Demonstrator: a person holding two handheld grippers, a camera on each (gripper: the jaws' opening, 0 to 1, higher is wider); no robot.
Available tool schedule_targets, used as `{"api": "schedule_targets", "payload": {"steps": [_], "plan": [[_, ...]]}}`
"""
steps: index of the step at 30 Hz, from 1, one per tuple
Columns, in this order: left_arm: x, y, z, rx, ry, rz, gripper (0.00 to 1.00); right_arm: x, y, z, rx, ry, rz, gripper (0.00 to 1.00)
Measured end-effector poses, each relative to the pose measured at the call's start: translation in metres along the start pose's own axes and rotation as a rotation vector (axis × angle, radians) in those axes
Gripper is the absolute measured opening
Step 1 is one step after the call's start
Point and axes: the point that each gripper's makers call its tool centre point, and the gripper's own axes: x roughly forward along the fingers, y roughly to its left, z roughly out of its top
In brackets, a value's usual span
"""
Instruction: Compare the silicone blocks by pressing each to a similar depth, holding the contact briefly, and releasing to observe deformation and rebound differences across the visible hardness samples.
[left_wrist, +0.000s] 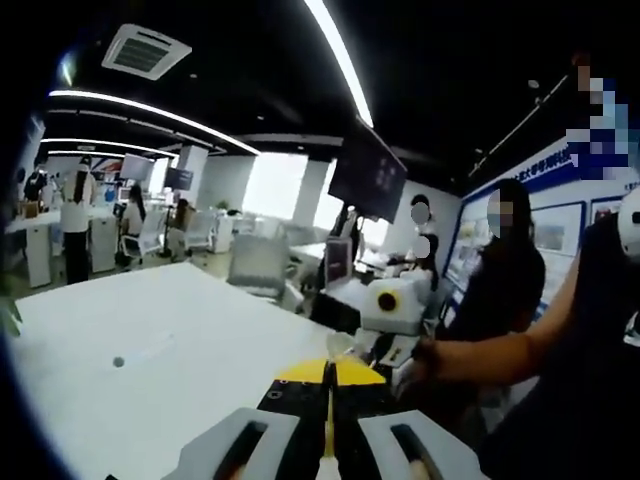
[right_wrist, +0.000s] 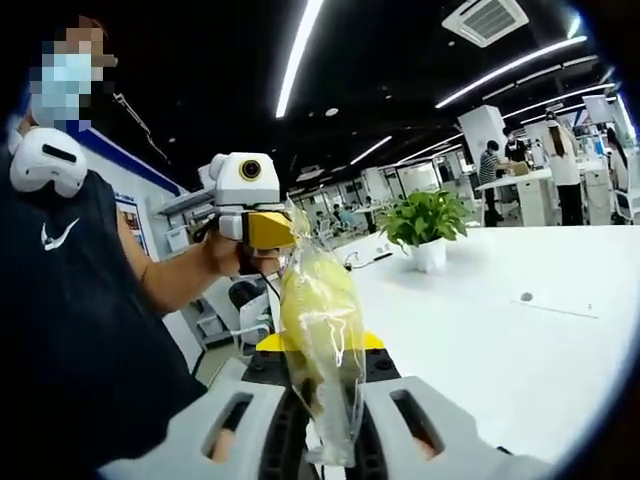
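A clear plastic bag (right_wrist: 318, 320) with something yellow inside is stretched between my two grippers above the white table (right_wrist: 520, 340). My right gripper (right_wrist: 320, 345) is shut on the bag's lower part, and the plastic runs down between its jaws. My left gripper (right_wrist: 270, 232) comes in from the left, held by a hand, and pinches the bag's top edge. In the left gripper view, my left gripper (left_wrist: 331, 366) has its yellow-tipped jaws pressed together, with a scrap of clear plastic (left_wrist: 342, 346) at the tips. The right gripper's white body (left_wrist: 392, 300) sits just beyond. I cannot make out any silicone blocks.
The white table (left_wrist: 170, 340) has a small dark hole (left_wrist: 118, 361) in its top. A potted plant (right_wrist: 425, 225) stands at its far edge. A person in dark clothes (right_wrist: 70, 330) stands close by, forearm (left_wrist: 480, 358) extended. Other people, desks and chairs are behind.
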Motion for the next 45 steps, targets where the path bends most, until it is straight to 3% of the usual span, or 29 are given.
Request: {"api": "schedule_targets", "payload": {"steps": [22,26,32,45], "plan": [[-0.001,-0.001,-0.004,-0.016,0.014,-0.001,0.0,0.0,0.002,-0.004,-0.006,0.033,-0.001,0.0],[-0.001,-0.003,-0.003,-0.044,0.022,-0.018,0.0,-0.001,0.003,-0.003,-0.01,0.021,-0.003,0.0],[0.0,-0.002,-0.001,-0.006,0.01,-0.005,0.0,-0.001,0.001,0.0,-0.02,0.013,-0.009,0.01],[0.001,-0.003,0.008,-0.014,-0.017,0.008,0.0,-0.001,-0.002,0.007,-0.004,-0.036,-0.008,0.04]]}}
